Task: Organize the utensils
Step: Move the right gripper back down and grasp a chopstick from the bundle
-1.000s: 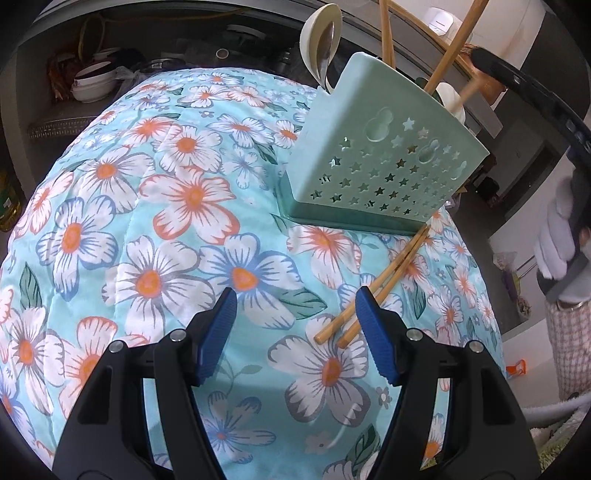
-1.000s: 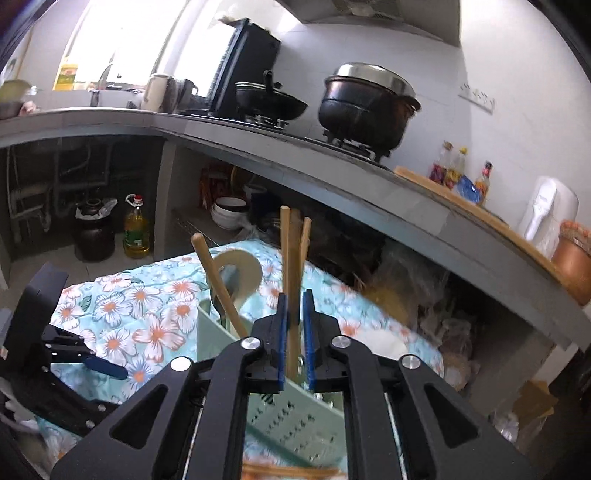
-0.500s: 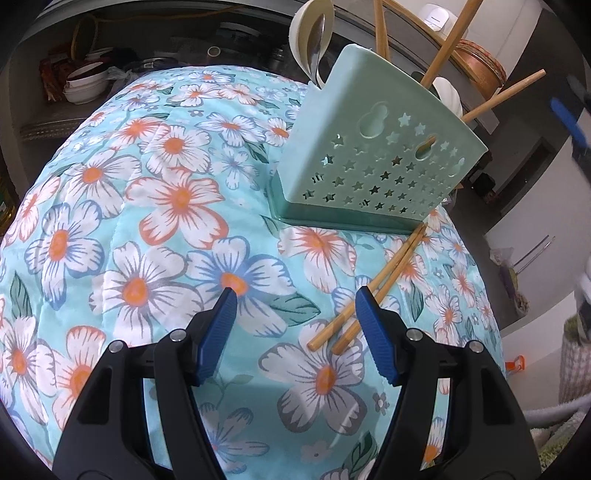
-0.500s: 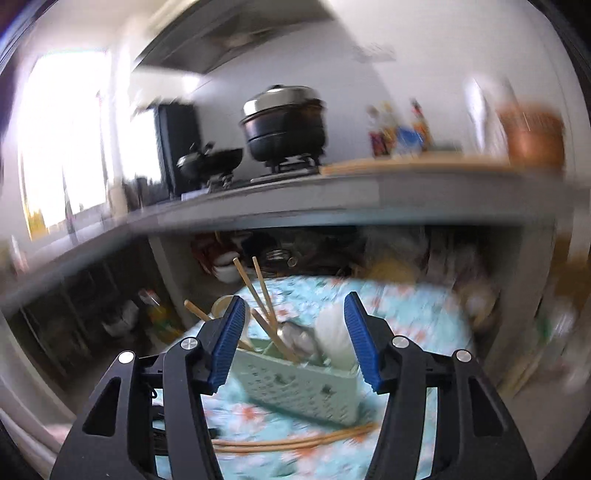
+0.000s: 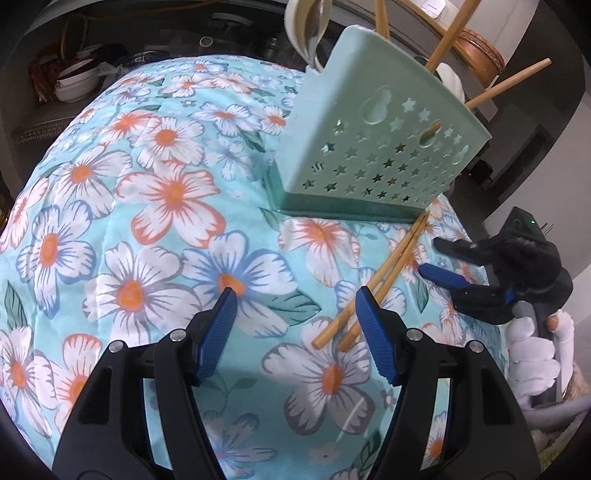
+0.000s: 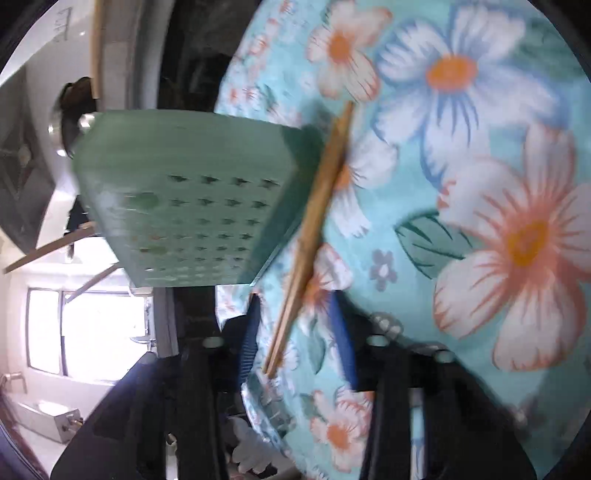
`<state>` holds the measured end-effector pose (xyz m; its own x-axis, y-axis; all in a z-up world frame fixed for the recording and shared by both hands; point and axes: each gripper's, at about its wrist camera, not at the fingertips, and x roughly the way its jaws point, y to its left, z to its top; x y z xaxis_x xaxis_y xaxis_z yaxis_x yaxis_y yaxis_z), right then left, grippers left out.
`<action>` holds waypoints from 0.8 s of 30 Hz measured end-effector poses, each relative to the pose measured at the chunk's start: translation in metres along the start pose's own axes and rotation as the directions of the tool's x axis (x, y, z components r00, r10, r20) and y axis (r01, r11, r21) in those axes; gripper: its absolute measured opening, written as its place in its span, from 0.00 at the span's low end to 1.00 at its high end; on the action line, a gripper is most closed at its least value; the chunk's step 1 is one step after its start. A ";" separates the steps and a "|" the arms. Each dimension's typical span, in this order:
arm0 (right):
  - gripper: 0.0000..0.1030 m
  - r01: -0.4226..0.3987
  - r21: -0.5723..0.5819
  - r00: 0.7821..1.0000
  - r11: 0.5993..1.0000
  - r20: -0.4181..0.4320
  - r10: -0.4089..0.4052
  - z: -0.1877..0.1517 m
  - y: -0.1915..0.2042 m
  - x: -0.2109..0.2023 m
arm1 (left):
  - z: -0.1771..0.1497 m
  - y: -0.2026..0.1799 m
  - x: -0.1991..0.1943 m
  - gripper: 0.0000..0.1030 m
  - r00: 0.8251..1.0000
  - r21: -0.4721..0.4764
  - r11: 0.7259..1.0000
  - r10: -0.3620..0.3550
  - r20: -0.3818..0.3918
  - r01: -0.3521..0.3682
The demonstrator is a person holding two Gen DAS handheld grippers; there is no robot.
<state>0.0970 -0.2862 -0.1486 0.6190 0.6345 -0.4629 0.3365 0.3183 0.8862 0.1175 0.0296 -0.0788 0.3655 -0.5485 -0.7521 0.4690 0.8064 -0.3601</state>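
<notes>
Two chopsticks (image 5: 373,284) lie loose on the flowered cloth (image 5: 147,192), side by side and touching, one end at the foot of the green holder (image 5: 376,155), the other end near my left jaws; the holder stands upright on the cloth and already carries other chopsticks and a spoon (image 5: 310,22).

Left gripper (image 5: 295,328): released, jaws wide, nothing between them; it hangs over the cloth with the near ends of the pair just beside its right pad.

Right gripper (image 6: 295,332): rolled onto its side, low at the cloth's edge, my gloved hand (image 5: 532,354) behind it; its jaws are closing, and in the right wrist view the pair's end sits between the two blue pads. That view is blurred, so I cannot tell whether the pads press on the wood; I read it as not yet gripped.

Step in hand, as I judge it: picking up the last pair to put it in the holder.

Next move calls for: closing squarely on both sticks at once, so neither rolls free on the soft cloth; then lifting, turning the pair upright, and lowering it into an open compartment without knocking the sticks that lean out over the rim.
</notes>
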 end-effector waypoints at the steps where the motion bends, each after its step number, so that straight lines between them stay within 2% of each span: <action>1: 0.25 -0.003 0.003 1.000 1.000 -0.005 0.003 0.001 0.000 0.005 | 0.000 0.001 0.000 0.61 1.000 0.001 1.000 0.000 -0.004 0.000; 7: 0.16 -0.014 0.033 1.000 0.999 -0.023 0.015 0.007 -0.001 0.027 | 0.000 0.001 0.003 0.61 1.000 0.007 1.000 0.008 -0.016 -0.008; 10: 0.09 0.005 0.020 1.000 1.000 -0.021 -0.005 0.011 0.002 0.035 | 0.000 0.001 0.003 0.61 1.000 0.005 1.000 0.014 -0.019 -0.014; 17: 0.09 -0.014 0.019 1.000 1.000 -0.028 0.014 0.007 0.001 0.033 | 0.001 0.001 0.005 0.61 1.000 -0.003 1.000 0.020 -0.018 -0.020; 24: 0.09 -0.026 0.042 0.994 0.999 -0.109 0.031 -0.009 -0.017 0.007 | 0.003 -0.008 -0.001 0.61 1.000 0.014 1.000 0.018 -0.008 -0.018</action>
<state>0.0898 -0.2809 -0.1669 0.5483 0.7167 -0.4310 0.3496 0.2717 0.8966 0.1159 0.0232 -0.0730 0.3678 -0.5321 -0.7626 0.4734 0.8130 -0.3390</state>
